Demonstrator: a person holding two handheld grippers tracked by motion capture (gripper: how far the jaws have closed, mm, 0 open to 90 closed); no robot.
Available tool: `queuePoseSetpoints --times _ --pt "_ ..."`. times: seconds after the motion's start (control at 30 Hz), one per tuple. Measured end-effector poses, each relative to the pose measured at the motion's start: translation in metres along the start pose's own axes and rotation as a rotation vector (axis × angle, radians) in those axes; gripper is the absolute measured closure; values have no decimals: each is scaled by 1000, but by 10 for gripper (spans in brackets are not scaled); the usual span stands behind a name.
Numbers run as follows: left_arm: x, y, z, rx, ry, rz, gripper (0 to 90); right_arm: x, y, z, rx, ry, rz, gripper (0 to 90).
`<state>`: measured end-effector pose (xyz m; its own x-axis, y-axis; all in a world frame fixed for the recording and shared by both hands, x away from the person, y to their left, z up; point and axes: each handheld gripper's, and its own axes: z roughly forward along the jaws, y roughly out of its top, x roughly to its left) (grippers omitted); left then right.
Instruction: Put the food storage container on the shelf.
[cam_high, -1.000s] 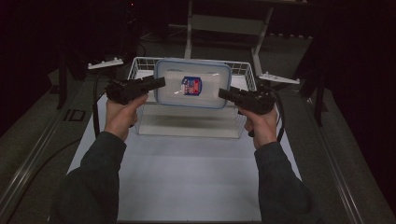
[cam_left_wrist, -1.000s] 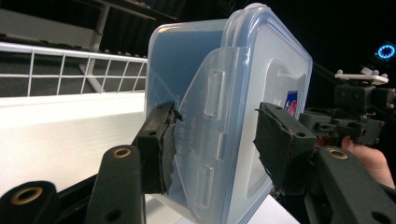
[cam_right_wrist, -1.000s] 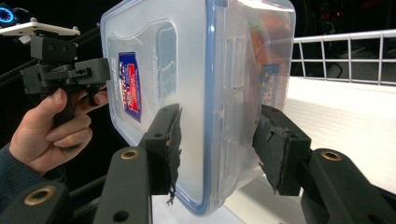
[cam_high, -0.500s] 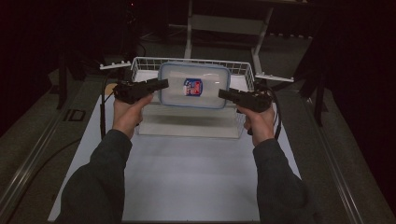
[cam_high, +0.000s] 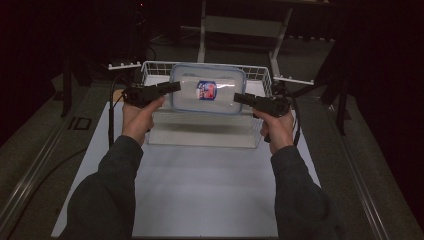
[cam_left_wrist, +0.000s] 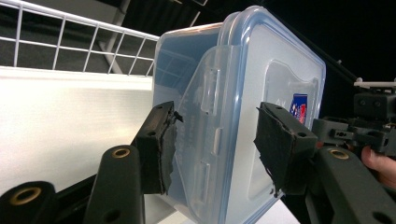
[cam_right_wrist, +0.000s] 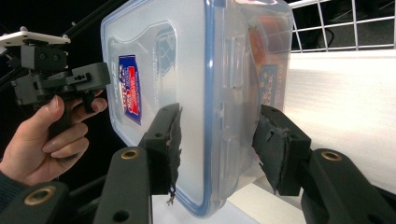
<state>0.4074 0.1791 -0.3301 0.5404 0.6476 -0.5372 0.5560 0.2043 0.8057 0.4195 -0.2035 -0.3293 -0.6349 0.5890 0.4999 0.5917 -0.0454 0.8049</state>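
Note:
A clear plastic container (cam_high: 207, 90) with a blue-rimmed lid and a red-and-blue label hangs level over a white wire basket (cam_high: 155, 66). My left gripper (cam_high: 175, 86) is shut on its left end and my right gripper (cam_high: 239, 97) on its right end. In the left gripper view the jaws (cam_left_wrist: 215, 140) clamp the container (cam_left_wrist: 243, 93) across its latch side, with the right gripper (cam_left_wrist: 369, 121) beyond. In the right gripper view the pads pinch the container (cam_right_wrist: 187, 70) at my right gripper (cam_right_wrist: 215, 140), and the left gripper (cam_right_wrist: 65, 79) sits in a hand at the far end.
The basket stands at the far end of a white table top (cam_high: 200, 195). Grey rails (cam_high: 35, 160) run along both sides of the table. A metal stand (cam_high: 240, 25) rises behind the basket, and dark surroundings lie beyond.
Both grippers have carried the container away from the person and further over the basket. The grip on each end is unchanged.

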Motion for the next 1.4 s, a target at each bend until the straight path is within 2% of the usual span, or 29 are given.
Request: queuePoseSetpoints --times 0.17,0.27,0.33,0.37,0.4,0.43,0.47,0.53,0.63,0.7,0.77,0.8,0.83,0.87,0.9,0.93,1.03,1.07,1.1,1.13,1.17,1.2,1.27,1.37,1.4 --pt "0 1 3 -20 22 -28 479 -2 2 2 -5 -1 22 512" --pt "-1 1 6 -22 43 -29 475 -2 5 4 -11 -48 14 516" --pt "-1 1 9 -12 87 -20 452 0 7 7 11 -83 -10 531" --pt "0 1 10 -19 109 -26 438 2 7 9 27 -103 -30 494" --pt "1 1 10 -24 117 -28 453 2 6 11 15 -112 -27 491" --pt "3 1 10 -22 108 -32 498 1 7 11 5 -103 0 485" --pt "4 1 13 -11 118 -30 520 0 7 12 -7 -96 16 479" --pt "5 1 15 -22 130 -29 515 -1 7 11 -39 -98 40 504" --pt "5 2 16 -32 141 -32 523 1 6 14 -43 -115 10 468" --pt "3 1 13 -41 163 -15 522 4 6 13 -56 -143 -23 463" --pt "1 1 6 -61 167 10 530 8 5 9 -76 -171 -64 464" --pt "-2 1 0 -76 177 35 537 10 5 7 -87 -176 -75 466" --pt "-4 1 -4 -84 181 51 552 13 4 2 -108 -184 -105 477" --pt "-7 1 -11 -94 180 79 562 16 4 -1 -118 -183 -125 492" --pt "-9 0 -14 -99 177 99 593 20 3 -5 -125 -177 -166 533" --pt "-14 -1 -19 -97 173 140 612 23 2 -7 -125 -170 -195 561" --pt "-24 -7 -22 -70 142 237 707 36 -7 -10 -93 -137 -341 692" --pt "-27 -12 -22 -60 123 272 736 39 -9 -9 -79 -133 -366 727" --pt "-28 -15 -21 -49 107 287 779 42 -14 -7 -51 -138 -399 771" --pt "-29 -20 -18 -25 90 310 811 44 -16 -5 -34 -143 -416 801" --pt "-29 -23 -16 -7 94 327 848 45 -21 -1 -12 -155 -441 830" --pt "-29 -27 -10 41 110 350 865 45 -23 2 2 -162 -452 843" --pt "-29 -33 1 98 142 382 870 45 -27 9 30 -182 -465 862" --pt "-29 -35 8 117 139 382 875 44 -28 16 42 -194 -468 868" --pt "-30 -36 13 130 159 387 875 43 -29 19 46 -202 -468 871"
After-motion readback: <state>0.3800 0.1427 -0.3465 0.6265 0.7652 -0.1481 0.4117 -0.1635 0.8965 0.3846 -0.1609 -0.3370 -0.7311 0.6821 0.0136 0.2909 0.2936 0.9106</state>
